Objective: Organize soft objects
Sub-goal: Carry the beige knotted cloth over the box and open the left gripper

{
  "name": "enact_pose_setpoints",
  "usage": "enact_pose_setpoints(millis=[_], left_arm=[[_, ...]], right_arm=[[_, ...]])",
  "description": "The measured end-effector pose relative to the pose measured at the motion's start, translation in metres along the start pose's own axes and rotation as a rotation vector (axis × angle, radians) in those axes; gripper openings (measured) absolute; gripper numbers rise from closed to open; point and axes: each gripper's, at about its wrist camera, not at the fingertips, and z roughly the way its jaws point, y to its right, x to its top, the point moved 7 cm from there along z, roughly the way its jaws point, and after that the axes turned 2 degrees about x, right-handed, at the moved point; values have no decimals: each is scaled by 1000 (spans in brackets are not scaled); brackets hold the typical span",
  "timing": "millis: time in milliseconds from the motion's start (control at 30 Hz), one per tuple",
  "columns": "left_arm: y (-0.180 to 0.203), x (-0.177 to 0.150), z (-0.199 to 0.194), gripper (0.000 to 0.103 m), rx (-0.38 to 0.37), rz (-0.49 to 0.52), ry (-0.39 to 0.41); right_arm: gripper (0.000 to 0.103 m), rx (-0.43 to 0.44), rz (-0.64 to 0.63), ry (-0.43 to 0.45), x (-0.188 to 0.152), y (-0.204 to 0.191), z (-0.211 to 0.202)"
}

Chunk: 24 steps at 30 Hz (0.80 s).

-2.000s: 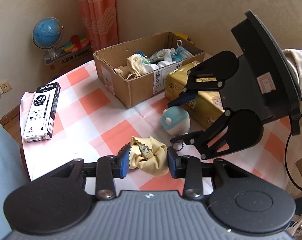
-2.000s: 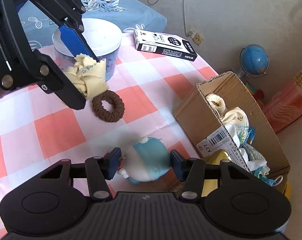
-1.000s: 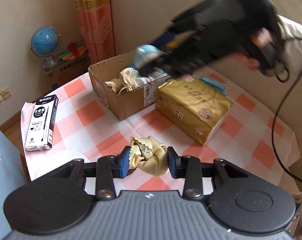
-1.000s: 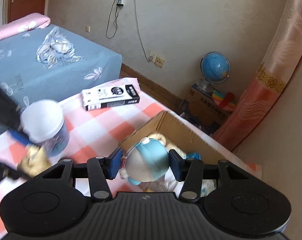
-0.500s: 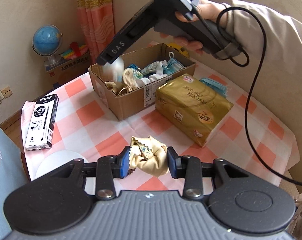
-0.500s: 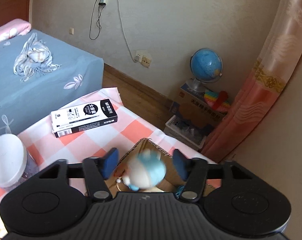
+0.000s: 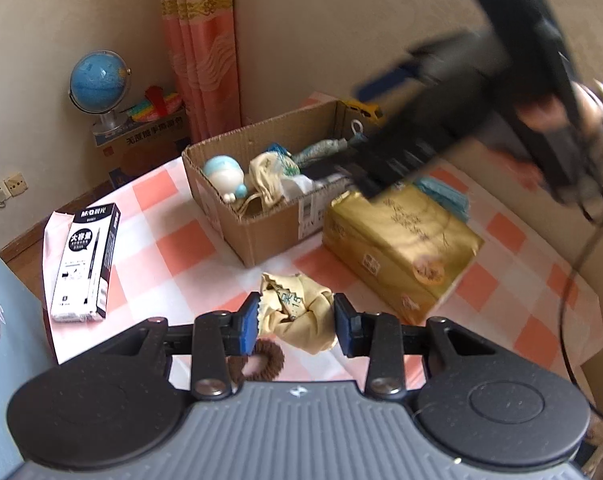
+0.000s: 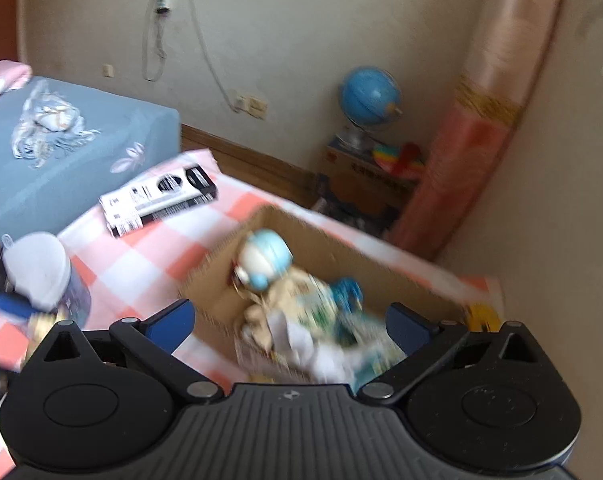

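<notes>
While the left gripper [image 7: 296, 323] clenches one crumpled cream cloth [image 7: 297, 312], the right gripper [image 8: 289, 322] gapes wide over one corrugated cardboard box [image 8: 343, 256] holding a round blue plush [image 8: 263, 258].

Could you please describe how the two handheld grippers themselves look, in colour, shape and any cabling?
Both the left gripper and the right gripper have black linkage arms with silver pivot screws, round black discs either side, a ribbed grey-black body bearing a small logo, and blue finger pads. A thin black cable trails from the right one.

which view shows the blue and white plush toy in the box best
The left wrist view. There the blue and white plush toy is sharp, lying at the near-left end of the cardboard box beside the cloth items. The right wrist view also shows it in the box, but smeared by motion blur.
</notes>
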Motion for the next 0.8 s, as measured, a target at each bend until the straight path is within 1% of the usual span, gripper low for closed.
enact_pose_setpoints(millis=[233,433,567,633,800], left_arm=[[1,21,11,37,22,-18,-1],[9,30,22,37,14,-53,-9],[15,41,32,37,24,-45,-12],[17,49,37,37,27,-47,-11],[9,72,51,37,73,-52,-7]], right_arm=[[103,-54,150,-37,-50,8,-30],[103,-163,285,-28,-100,4,-53],[103,-158,370,-42,-127,-3,-61],[103,-169,395,-42,-136,-4,-66],[103,-193,428,-36,-151,-5,-79]])
